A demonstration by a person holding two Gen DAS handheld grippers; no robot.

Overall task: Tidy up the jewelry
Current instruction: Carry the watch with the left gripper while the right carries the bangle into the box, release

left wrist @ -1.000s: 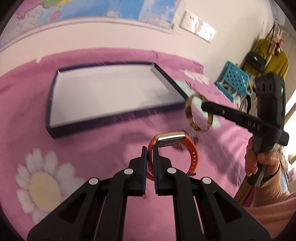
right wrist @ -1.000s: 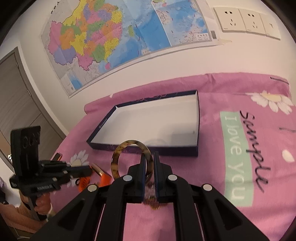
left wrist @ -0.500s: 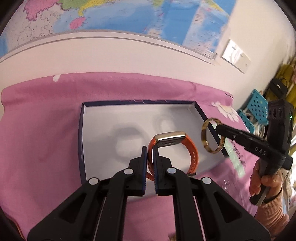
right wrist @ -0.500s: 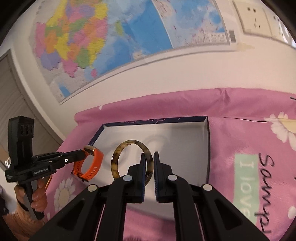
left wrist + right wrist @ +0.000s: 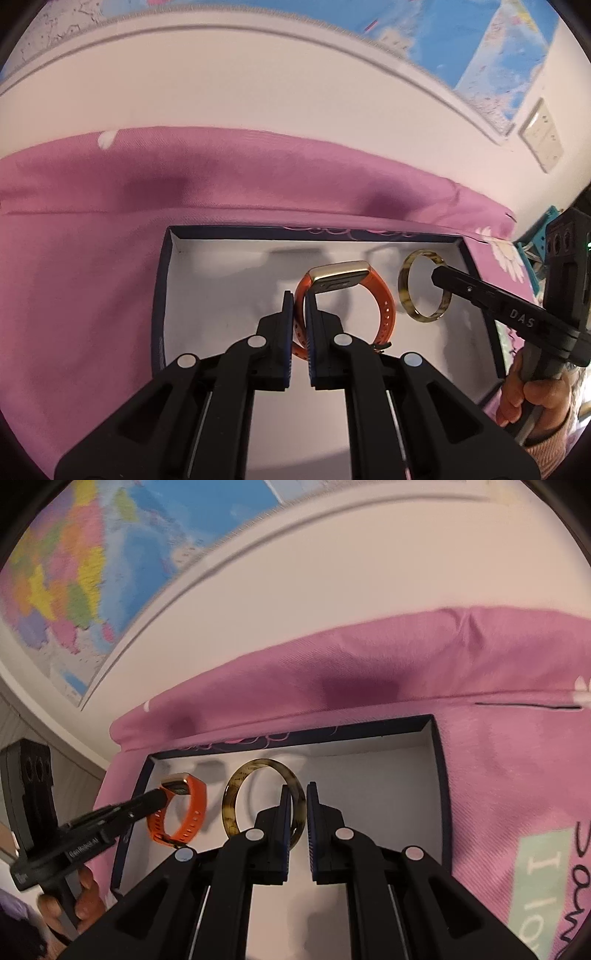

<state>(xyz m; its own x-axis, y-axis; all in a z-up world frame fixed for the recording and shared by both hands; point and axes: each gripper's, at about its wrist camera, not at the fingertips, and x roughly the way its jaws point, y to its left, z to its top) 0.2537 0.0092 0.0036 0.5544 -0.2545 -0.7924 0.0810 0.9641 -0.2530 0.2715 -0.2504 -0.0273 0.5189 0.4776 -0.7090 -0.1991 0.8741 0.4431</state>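
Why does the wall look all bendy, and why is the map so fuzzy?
Both wrist views use a fisheye lens, so the straight wall trim bows into a curve. In the right wrist view the map is smeared by motion blur, while the bangle stays sharp; in the left wrist view the watch casts soft shadows inside the box.

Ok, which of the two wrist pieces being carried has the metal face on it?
The orange watch band, pinched in the left gripper. The bangle in the right gripper is a plain mottled brown ring with no face.
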